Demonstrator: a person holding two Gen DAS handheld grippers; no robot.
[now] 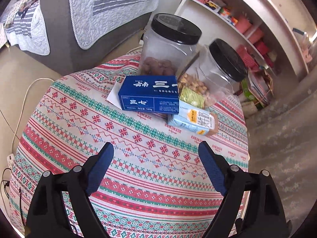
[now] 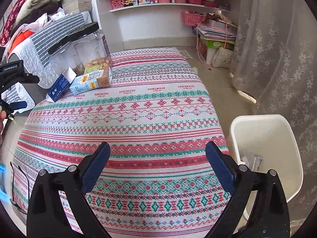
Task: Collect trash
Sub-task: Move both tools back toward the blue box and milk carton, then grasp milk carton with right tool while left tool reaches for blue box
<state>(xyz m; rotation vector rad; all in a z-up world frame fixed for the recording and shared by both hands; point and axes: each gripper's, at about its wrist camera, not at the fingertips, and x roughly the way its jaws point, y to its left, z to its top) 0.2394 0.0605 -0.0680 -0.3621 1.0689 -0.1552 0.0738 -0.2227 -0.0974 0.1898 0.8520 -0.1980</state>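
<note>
Only the right wrist view takes in the white trash bin (image 2: 277, 130) standing on the floor just beside the patterned tablecloth (image 2: 138, 119), with clear crumpled trash (image 2: 252, 161) at its bottom. The left wrist view faces the far cluster instead: two black-lidded jars (image 1: 168, 45), a blue box (image 1: 148, 97) and a pale carton (image 1: 191, 120) touching one another. Both the left gripper (image 1: 156, 148) and right gripper (image 2: 157, 148) hang over bare cloth, jaws spread wide, holding nothing.
</note>
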